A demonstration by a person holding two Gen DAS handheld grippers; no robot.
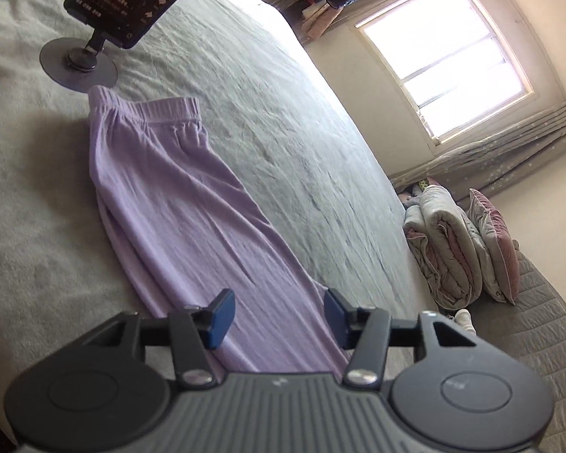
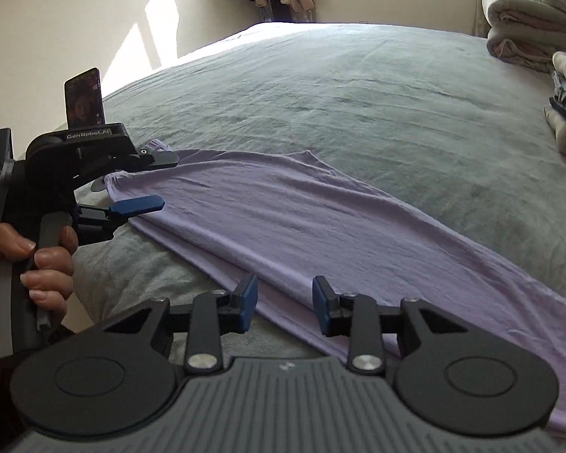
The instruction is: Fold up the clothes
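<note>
The lilac trousers (image 1: 162, 204) run lengthwise straight ahead of the spread left gripper (image 1: 279, 319), probably nearer it than the spread right gripper (image 2: 285, 307).

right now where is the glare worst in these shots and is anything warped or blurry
Left wrist view: the window is blown out white and the far edge of the bed washes out, its outline bowed by the fisheye. Right wrist view: softer light, sun patches on the wall, purple pants reasonably sharp.
</note>
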